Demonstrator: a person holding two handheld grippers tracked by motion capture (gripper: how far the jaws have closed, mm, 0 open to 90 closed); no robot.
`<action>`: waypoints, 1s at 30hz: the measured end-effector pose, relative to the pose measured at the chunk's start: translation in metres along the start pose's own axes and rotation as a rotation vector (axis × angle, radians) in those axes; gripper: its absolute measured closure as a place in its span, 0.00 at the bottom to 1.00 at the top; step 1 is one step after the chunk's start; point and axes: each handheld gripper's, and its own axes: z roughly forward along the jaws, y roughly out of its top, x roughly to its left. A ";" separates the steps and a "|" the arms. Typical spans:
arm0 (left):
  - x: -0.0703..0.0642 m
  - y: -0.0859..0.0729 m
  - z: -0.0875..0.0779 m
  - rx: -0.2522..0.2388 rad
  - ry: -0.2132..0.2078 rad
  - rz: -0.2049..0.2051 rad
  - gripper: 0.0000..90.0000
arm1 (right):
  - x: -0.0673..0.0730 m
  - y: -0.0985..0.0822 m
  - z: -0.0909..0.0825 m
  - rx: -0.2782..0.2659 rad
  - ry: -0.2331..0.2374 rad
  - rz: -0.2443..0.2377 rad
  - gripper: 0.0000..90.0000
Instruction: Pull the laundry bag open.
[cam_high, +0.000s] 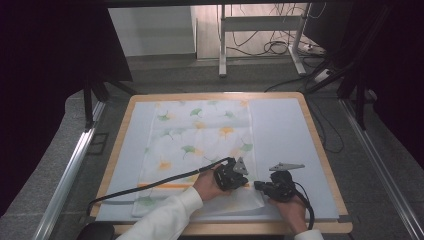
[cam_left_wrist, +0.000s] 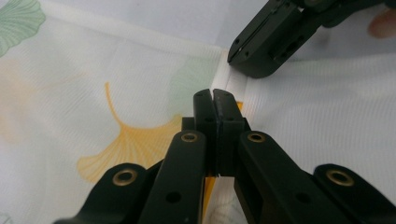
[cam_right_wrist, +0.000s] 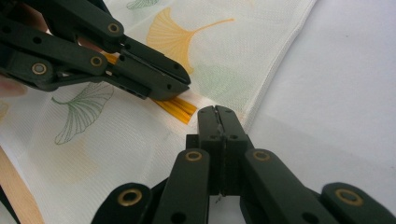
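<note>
Wooden table (cam_high: 320, 145) under leaf-print cloth (cam_high: 200, 145)

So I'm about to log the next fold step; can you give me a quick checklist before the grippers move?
1. Cloth lies flat on the table: ok.
2. Left gripper shut: ok.
3. Right gripper shut: ok.
4. Both at the cloth's near right edge: ok.
5. Cloth pinched between either gripper's fingers: cannot tell.
6. Grippers apart from each other: ok.
</note>
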 end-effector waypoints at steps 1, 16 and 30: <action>0.000 0.000 -0.001 0.008 0.003 0.005 1.00 | 0.000 0.000 0.000 0.000 0.001 0.000 0.99; -0.002 -0.002 -0.004 0.024 0.020 0.017 1.00 | -0.001 0.000 0.000 0.002 0.007 -0.002 0.99; 0.006 -0.010 -0.007 -0.001 -0.013 -0.033 1.00 | -0.002 0.000 0.000 -0.001 0.012 0.001 0.99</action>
